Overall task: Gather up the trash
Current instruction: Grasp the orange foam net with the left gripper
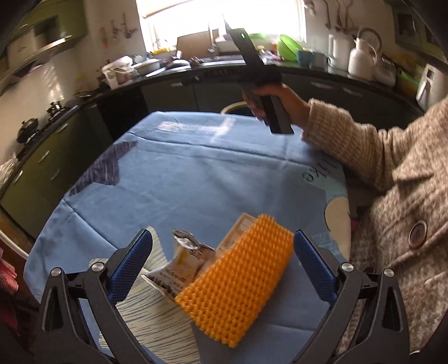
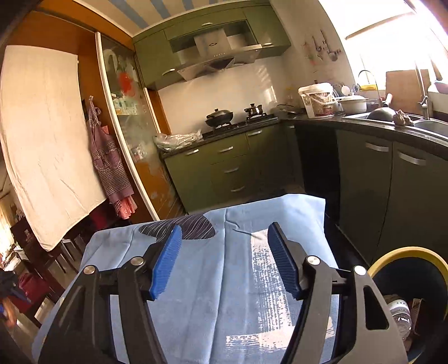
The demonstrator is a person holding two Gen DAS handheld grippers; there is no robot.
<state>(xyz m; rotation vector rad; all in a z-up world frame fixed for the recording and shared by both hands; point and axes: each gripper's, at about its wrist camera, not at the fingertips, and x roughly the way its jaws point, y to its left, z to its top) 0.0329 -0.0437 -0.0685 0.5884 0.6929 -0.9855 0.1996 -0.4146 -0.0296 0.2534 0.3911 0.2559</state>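
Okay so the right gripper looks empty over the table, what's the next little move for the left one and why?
Probably lower the left gripper and close on the orange spiky pad. Its jaws stand open with the pad and a crumpled wrapper lying between them on the blue tablecloth, neither gripped. The right gripper is open and empty beside the bin, which already holds a bottle.

Daylight floods in through the blown-out kitchen window (image 1: 221, 19), far beyond the tongs. Sun patches streak the blue tablecloth (image 2: 260, 277). Fisheye bending and dark corners; slight motion blur throughout.
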